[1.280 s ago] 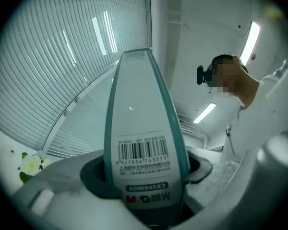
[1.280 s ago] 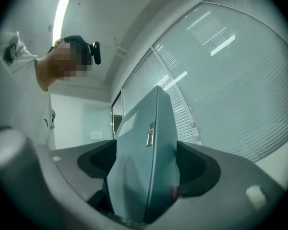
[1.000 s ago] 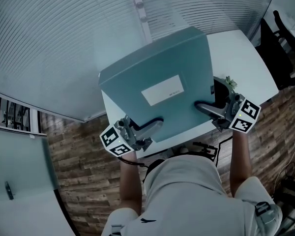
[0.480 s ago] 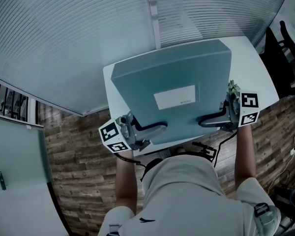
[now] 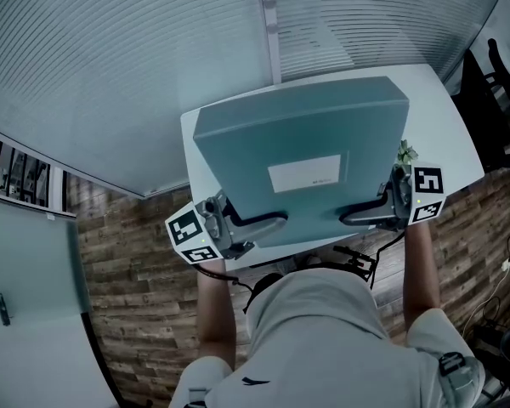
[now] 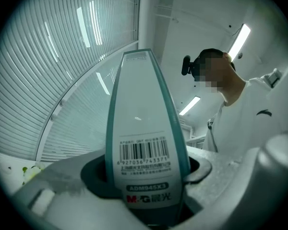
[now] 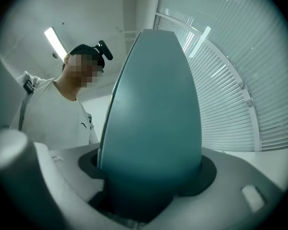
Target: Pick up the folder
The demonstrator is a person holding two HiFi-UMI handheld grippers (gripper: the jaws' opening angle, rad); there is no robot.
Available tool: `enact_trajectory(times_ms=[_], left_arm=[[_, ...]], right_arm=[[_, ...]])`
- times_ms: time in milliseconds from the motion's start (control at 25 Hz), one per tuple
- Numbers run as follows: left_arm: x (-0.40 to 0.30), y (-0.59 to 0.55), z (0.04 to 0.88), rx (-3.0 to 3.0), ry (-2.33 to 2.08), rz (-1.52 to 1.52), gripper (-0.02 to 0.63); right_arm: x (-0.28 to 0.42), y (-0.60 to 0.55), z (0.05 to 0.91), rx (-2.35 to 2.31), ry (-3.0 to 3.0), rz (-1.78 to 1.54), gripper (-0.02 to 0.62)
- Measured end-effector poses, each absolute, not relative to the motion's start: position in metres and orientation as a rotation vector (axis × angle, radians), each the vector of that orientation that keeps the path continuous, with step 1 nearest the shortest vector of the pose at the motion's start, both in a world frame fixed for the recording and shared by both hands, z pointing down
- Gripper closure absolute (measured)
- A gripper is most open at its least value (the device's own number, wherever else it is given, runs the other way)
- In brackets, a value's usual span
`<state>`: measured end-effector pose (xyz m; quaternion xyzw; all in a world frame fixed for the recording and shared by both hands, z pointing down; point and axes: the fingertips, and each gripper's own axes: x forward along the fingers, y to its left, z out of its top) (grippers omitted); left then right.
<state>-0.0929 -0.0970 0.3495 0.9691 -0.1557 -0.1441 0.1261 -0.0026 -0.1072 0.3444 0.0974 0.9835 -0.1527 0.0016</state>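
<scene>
Head view: one teal folder [image 5: 297, 138], a thick, smooth, matte box shape with one white oblong label [image 5: 304, 173] on top, reaches from one gripper to the other over a white table [image 5: 459, 126]. The left gripper [image 5: 276, 221] clamps its near left edge and the right gripper [image 5: 344, 218] its near right edge. Each gripper carries one marker cube.

Left gripper view: the folder's narrow spine stands straight ahead, squeezed between two pale grey plastic jaws. It bears one glossy barcode sticker [image 6: 144, 155]. Ribbed slatted blinds [image 6: 62, 80] lie beyond.

Right gripper view: a plain, rounded teal edge fills the gap. The jaws have just been closing and press on the folder.
</scene>
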Motion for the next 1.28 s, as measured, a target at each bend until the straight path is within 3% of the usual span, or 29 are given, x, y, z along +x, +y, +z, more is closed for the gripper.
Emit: enact_trajectory(times_ms=[800,1080,1280], left_arm=[[-0.070,-0.102,0.359,2.871,-0.446,-0.335,0.275],[-0.071,-0.108,0.343,2.924,-0.637,-0.354,0.241],[-0.102,-0.116,0.326,2.854,-0.893,-0.538,0.239]], right_arm=[[0.025,-0.108,0.359,0.197,3.028,-0.455,0.281],[0.036,-0.115,0.350,0.197,2.992,-0.425,0.285],[0.051,-0.128,0.345,0.134,2.955,-0.423,0.288]])
